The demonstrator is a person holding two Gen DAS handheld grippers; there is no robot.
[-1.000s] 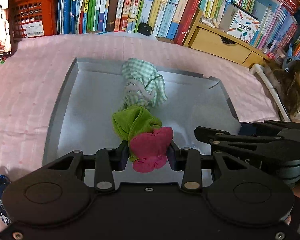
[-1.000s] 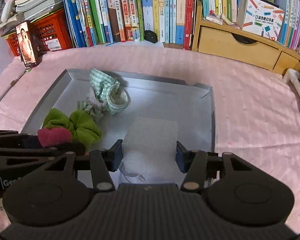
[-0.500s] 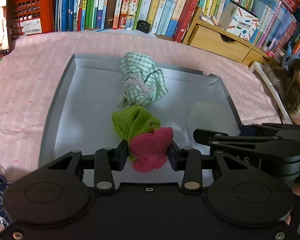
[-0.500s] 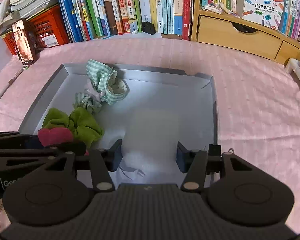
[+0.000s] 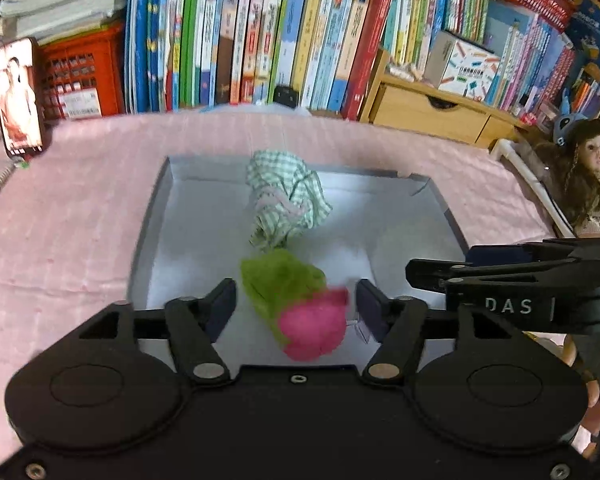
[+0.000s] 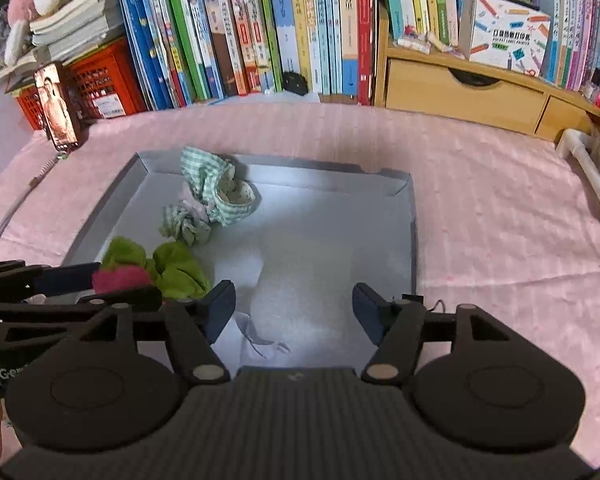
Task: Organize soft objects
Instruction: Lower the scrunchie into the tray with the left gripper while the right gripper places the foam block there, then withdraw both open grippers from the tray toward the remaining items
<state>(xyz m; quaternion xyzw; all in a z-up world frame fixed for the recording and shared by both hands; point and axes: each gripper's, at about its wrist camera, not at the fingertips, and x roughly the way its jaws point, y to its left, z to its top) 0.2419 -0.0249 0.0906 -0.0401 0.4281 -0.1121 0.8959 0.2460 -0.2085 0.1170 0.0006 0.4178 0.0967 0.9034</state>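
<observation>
A grey shallow tray (image 5: 152,232) lies on the pink cloth. In it are a green-checked cloth bundle (image 5: 286,200), a lime green soft piece (image 5: 280,280) and a pink soft piece (image 5: 314,330) joined to it. My left gripper (image 5: 296,312) is open, its fingers apart on either side of the pink piece, which is blurred and looks loose between them. My right gripper (image 6: 294,306) is open and empty over the tray's near right part (image 6: 404,216). The pink piece (image 6: 118,278), green piece (image 6: 178,266) and checked bundle (image 6: 216,190) show in the right wrist view.
A row of books (image 5: 260,36) and a red crate (image 5: 80,76) stand behind the pink cloth. A phone (image 5: 18,96) leans at the far left. Wooden drawers (image 6: 460,92) and a doll (image 5: 588,176) are at the right. A white pipe (image 6: 588,176) runs along the right edge.
My left gripper has opened and let go of the pink piece, which now sits loose between the fingers. Both grippers have drawn back from the tray. The right gripper stays open.
</observation>
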